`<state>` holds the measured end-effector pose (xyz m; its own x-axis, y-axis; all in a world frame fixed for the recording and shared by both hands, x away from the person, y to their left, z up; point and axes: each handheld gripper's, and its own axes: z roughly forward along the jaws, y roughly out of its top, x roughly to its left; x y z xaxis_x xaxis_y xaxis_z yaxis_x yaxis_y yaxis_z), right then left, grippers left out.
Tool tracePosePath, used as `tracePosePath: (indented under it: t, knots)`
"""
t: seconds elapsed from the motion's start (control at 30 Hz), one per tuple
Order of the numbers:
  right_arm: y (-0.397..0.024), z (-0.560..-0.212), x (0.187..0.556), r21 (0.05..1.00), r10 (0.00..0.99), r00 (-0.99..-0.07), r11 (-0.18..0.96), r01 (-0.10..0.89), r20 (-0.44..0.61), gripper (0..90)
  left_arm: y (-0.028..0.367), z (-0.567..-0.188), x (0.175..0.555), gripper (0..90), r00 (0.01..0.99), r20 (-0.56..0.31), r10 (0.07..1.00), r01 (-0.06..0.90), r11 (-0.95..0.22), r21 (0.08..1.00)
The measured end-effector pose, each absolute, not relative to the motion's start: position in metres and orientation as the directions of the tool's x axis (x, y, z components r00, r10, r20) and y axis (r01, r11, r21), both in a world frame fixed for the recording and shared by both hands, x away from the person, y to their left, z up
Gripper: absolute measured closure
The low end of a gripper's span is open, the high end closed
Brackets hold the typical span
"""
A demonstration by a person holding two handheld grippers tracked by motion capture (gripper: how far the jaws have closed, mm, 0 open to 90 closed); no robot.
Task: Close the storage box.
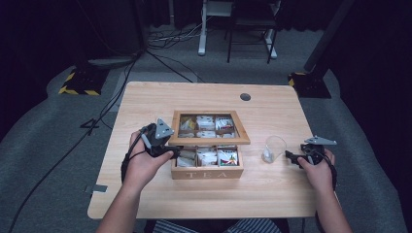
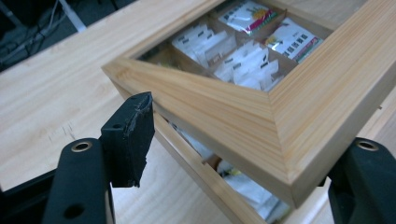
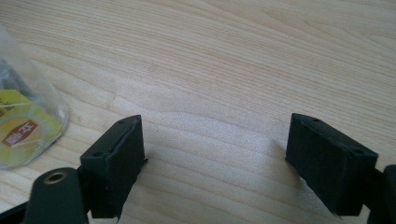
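A wooden tea box (image 1: 206, 173) marked TEA stands mid-table, its compartments full of tea bags (image 1: 227, 157). Its glass-windowed lid (image 1: 210, 141) is partly raised, tilted above the box. My left gripper (image 1: 177, 150) is at the lid's front left corner. In the left gripper view the lid's corner (image 2: 261, 121) lies between the wide-apart jaws of the open left gripper (image 2: 247, 140), and the box's inside shows beneath it. My right gripper (image 1: 291, 156) stands open low over bare wood, just right of a clear glass (image 1: 274, 147). The right gripper (image 3: 215, 144) has nothing between its jaws.
The glass (image 3: 21, 93) holds a tea bag with a yellow label (image 3: 23, 133). A round cable hole (image 1: 245, 96) sits near the table's far edge. Bare tabletop lies left of the box and along the front edge. Cables and stands sit on the floor beyond.
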<state>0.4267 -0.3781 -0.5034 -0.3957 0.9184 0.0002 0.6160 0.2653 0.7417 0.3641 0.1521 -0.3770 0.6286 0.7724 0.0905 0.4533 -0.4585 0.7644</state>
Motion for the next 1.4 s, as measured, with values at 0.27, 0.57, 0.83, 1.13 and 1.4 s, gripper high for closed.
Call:
tracePosePath:
  t: [0.27,0.57,0.83,1.13,1.4]
  knots:
    - [-0.378,-0.503,0.429,0.741,0.919,-0.394,0.265,0.618,0.0,18.8,0.153,-0.384,0.359,36.5,0.626,0.041,0.779,0.512,-0.45,0.732]
    - [-0.377,-0.504,0.43,0.742,0.92,-0.392,0.264,0.617,0.0,18.1,0.154,-0.386,0.353,42.8,0.642,0.007,0.767,0.539,-0.458,0.707]
    - [-0.376,-0.503,0.431,0.74,0.92,-0.392,0.263,0.619,0.001,17.9,0.154,-0.39,0.347,43.9,0.657,-0.027,0.753,0.56,-0.464,0.686]
    - [-0.375,-0.504,0.433,0.739,0.922,-0.388,0.261,0.621,0.001,17.0,0.153,-0.395,0.345,43.7,0.67,-0.028,0.742,0.571,-0.49,0.659]
    - [-0.374,-0.504,0.433,0.739,0.92,-0.391,0.263,0.621,0.001,16.9,0.151,-0.399,0.345,42.8,0.686,-0.028,0.727,0.582,-0.526,0.62]
